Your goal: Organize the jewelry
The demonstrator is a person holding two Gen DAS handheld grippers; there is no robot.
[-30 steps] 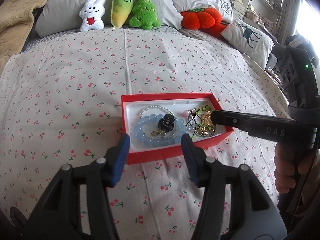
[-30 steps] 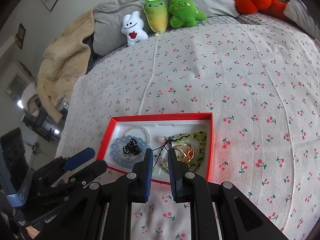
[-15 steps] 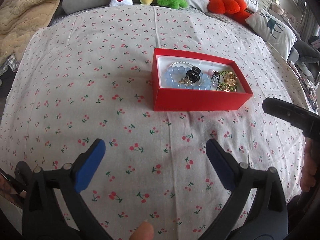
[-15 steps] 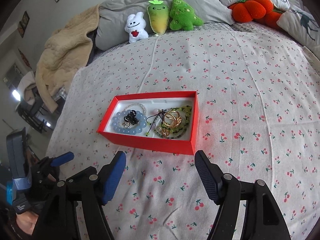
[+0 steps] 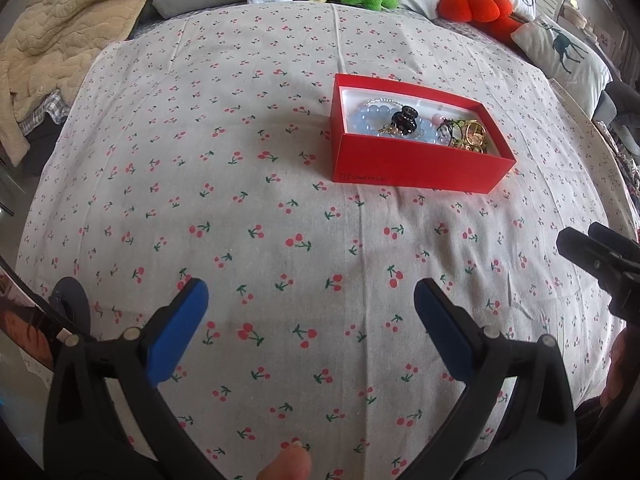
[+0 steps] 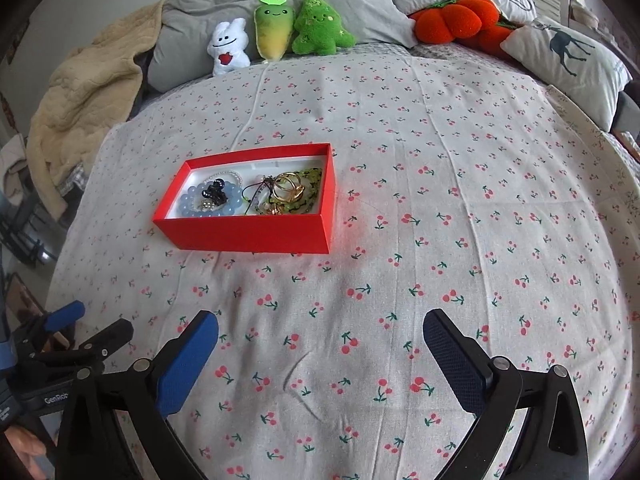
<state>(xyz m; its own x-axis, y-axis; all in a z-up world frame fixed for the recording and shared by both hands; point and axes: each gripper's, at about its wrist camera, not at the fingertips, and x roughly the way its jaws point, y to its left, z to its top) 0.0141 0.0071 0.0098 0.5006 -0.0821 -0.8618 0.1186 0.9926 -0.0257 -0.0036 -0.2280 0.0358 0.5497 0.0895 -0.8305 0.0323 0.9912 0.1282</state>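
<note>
Cherry-print bedsheet (image 6: 400, 184) fills both views, spread across a bed backed by grey pillows, with a white plush (image 6: 227, 48), a yellow-green radish plush (image 6: 272, 28) and a green tree plush (image 6: 320, 26) lined up along them, an orange pumpkin cushion (image 6: 452, 20) off to the right and a beige blanket (image 6: 88, 92) heaped on the left. Sitting on the sheet is the red box (image 6: 248, 236), lid off, white inside, and it holds the jewelry: a pale blue bead bracelet (image 6: 192, 206) with a dark hair claw (image 6: 214, 192) lying on it at the left end, gold rings (image 6: 290, 192) and a green bead strand (image 6: 312, 178) tangled at the right end. Left tongs (image 5: 310, 320) hover over bare sheet well short of the box, spread wide with nothing between the blue pads. Right tongs (image 6: 320, 344) are likewise near the sheet's front, jaws opening right now, and nothing sits between them either. A fingertip (image 5: 286, 466) pokes in at the bottom edge of the left view.
</note>
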